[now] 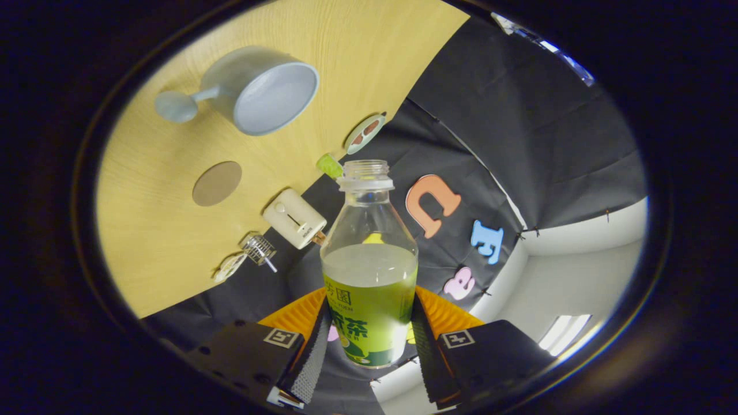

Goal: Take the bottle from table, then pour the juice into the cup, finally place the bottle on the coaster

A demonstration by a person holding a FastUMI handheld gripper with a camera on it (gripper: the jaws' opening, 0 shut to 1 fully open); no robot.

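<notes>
A clear uncapped bottle [369,271] with a green label and green juice in its lower half sits between my fingers, and my gripper [369,340] is shut on its labelled body. The bottle is lifted off the wooden table [173,253], and the whole scene looks rolled to one side. Beyond the bottle's mouth lies the grey-blue cup [262,92] with a long round-ended handle, its opening facing me. The round brown coaster [217,183] lies flat on the table between the cup and my fingers.
A small cream box [294,218], a wire tea strainer [253,252], a green bottle cap [329,166] and a round patterned disc [364,132] lie along the table's edge by the black cloth wall [507,115].
</notes>
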